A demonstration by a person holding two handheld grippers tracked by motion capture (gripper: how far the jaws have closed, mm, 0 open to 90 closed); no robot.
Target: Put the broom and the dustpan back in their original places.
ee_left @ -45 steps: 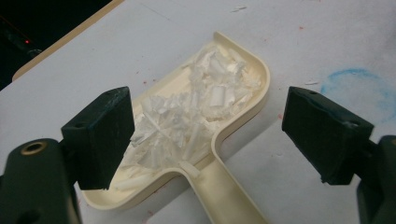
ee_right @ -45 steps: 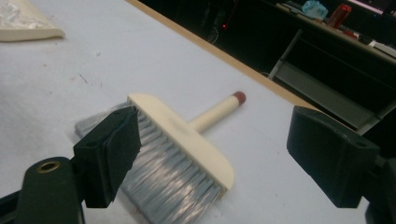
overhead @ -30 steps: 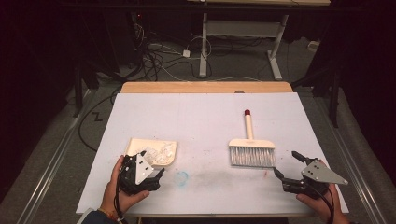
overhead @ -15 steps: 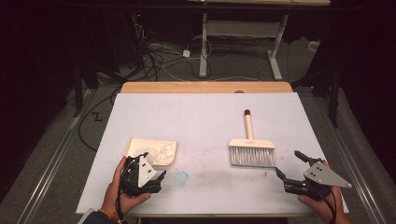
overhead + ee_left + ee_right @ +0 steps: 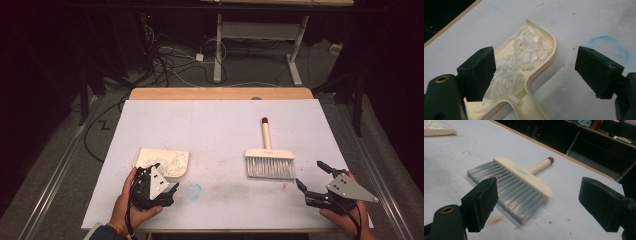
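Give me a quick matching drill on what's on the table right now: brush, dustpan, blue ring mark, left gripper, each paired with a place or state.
Things:
1. brush
2. dustpan
3. blue ring mark
4. left gripper

Places or states:
A. holds white shreds
B. open, jaws on either side of the dustpan's handle end
C. lies flat, red-tipped handle pointing to the far edge
D. on the white sheet, between dustpan and brush

Pairs: 1-C, 2-A, 3-D, 4-B
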